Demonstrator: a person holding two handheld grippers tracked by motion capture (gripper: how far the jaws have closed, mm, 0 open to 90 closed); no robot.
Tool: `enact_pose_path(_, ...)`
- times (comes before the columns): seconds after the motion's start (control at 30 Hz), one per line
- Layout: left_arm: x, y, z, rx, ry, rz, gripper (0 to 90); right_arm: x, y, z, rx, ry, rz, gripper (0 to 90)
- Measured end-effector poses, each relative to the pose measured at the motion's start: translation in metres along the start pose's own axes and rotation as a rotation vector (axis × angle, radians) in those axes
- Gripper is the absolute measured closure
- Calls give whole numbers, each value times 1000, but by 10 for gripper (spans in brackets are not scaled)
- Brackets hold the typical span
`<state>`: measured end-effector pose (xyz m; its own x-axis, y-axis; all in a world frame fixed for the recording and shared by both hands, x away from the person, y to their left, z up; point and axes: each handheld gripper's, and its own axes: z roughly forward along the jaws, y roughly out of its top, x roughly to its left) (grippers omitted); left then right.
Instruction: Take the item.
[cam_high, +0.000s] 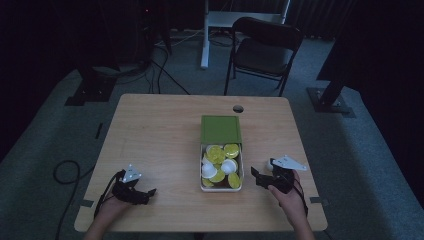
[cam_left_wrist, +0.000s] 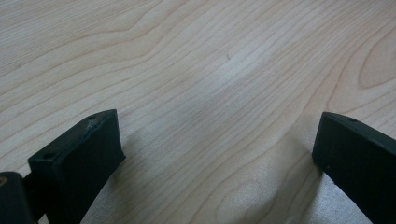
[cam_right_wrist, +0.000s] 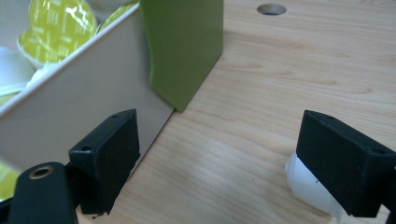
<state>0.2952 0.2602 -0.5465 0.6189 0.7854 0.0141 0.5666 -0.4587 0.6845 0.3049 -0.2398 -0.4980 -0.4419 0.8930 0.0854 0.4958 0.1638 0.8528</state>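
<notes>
— While the left claw (cam_high: 134, 191) rests at about seven o'clock on the worktop (cam_high: 160, 135), how are its jaws?

— They stand wide apart, and between them is only bare wood. The person's left hand (cam_high: 112, 205) holds it from below.

— And what lies in the middle?

— A beige box (cam_high: 221, 187) with its green lid (cam_high: 221, 129) slid toward twelve o'clock. Inside are yellow-green capsules (cam_high: 216, 155) and some white ones.

— Where is the right claw (cam_high: 262, 176)?

— At about four o'clock, just beside the box's right wall. Its jaws are open and grip nothing. A white capsule (cam_right_wrist: 310, 189) lies on the worktop, touching the inner side of the right jaw; I cannot tell more about it. A round hole (cam_high: 238, 108) is near the far edge.
</notes>
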Motion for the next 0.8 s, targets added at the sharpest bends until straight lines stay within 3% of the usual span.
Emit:
enact_pose_path(0.4, 0, 0, 0, 0, 0, 0, 15, 8, -13, 4, 58, 93, -55, 124)
enact_pose_path(0.5, 0, 0, 0, 0, 0, 0, 15, 10, -18, 5, 65, 100, -88, 119)
enact_pose_path(0.57, 0, 0, 0, 0, 0, 0, 15, 10, -21, 5, 64, 115, -63, 119)
enact_pose_path(0.8, 0, 0, 0, 0, 0, 0, 15, 9, -30, 7, 96, 142, -73, 120)
